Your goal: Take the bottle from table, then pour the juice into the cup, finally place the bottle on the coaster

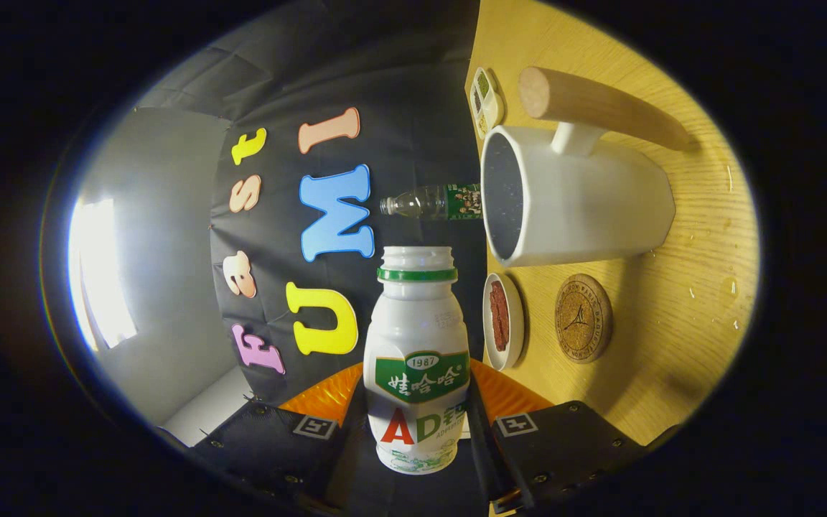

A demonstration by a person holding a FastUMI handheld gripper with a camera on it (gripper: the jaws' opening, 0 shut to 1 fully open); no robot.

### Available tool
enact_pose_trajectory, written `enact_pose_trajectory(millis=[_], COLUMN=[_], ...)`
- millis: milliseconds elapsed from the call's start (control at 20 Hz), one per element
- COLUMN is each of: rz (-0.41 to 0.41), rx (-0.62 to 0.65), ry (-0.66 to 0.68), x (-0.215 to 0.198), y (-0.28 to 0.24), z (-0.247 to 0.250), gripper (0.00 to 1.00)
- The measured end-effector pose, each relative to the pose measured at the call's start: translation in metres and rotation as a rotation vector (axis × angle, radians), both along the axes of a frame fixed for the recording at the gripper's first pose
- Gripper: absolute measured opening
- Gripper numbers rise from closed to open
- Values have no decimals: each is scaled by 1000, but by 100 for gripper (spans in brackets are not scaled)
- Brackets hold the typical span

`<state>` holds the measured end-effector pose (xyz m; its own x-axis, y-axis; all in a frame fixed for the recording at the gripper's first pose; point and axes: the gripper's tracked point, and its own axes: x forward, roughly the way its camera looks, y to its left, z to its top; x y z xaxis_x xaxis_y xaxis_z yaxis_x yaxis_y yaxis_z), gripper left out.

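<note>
A white juice bottle (pixel 417 359) with a green neck ring and a green label stands between my fingers, its mouth uncapped. My gripper (pixel 417 406) is shut on its lower body. The whole view is rolled, so the wooden table (pixel 679 337) runs up the right side and the bottle lies about level with it. Beyond the bottle's mouth and to its right is the white cup (pixel 586 205) with a wooden handle (pixel 600 108), its dark opening facing the bottle's side. I see no juice flowing. The round cork coaster (pixel 583 318) lies on the table beside the cup.
A small white dish (pixel 503 319) with something red in it sits between the bottle and the coaster. A clear water bottle (pixel 431 202) stands behind the cup. A little divided tray (pixel 486 100) is at the table's far end. Drops of liquid (pixel 728 286) dot the wood.
</note>
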<state>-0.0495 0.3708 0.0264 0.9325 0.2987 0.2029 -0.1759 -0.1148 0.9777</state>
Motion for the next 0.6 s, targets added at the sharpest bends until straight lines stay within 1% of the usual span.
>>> enact_pose_trajectory(millis=[350,600], rz=[3,-3], rx=[54,50], ry=[1,1], x=[0,0], y=[0,-2], z=[3,2], gripper=[66,65])
